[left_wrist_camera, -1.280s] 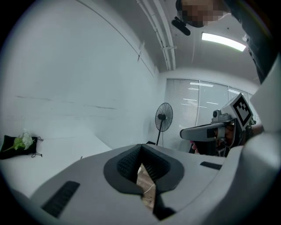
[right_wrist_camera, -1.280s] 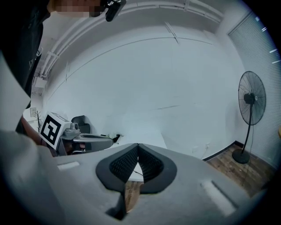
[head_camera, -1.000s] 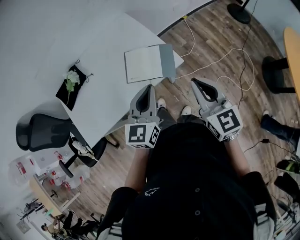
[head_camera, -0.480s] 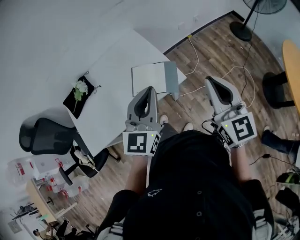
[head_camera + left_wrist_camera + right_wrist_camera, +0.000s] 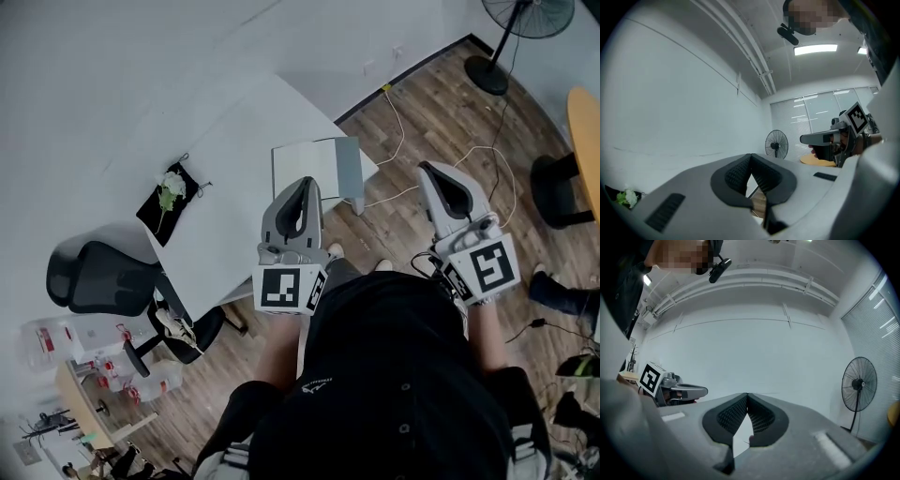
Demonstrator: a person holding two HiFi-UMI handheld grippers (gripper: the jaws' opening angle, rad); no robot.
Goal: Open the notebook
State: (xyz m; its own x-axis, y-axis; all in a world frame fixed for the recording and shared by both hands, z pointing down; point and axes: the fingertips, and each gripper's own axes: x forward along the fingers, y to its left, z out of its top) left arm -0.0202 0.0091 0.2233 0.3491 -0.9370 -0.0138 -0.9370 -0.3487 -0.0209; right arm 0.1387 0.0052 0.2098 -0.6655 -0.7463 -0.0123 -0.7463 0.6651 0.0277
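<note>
The notebook [image 5: 310,165] lies open on the near corner of the white table [image 5: 234,150], a pale page facing up and its grey cover [image 5: 348,167] folded out to the right. My left gripper [image 5: 306,184] is held in the air in front of the person, its tip overlapping the notebook's near edge in the head view; its jaws are shut on nothing [image 5: 750,157]. My right gripper [image 5: 433,171] hangs over the wooden floor to the right of the table, also shut and empty [image 5: 747,396]. Both gripper views look level at the wall, above the tabletop.
A black pouch with a white flower [image 5: 172,187] lies on the table's left side. An office chair [image 5: 98,277] stands at the left. Cables [image 5: 450,159] run over the floor, a standing fan [image 5: 511,37] is at the back right, and a round wooden tabletop [image 5: 586,141] at the right edge.
The head view has shifted, so the table and notebook sit lower and further right in the picture. Both grippers stay shut and empty; the right one has drifted right, away from the left.
</note>
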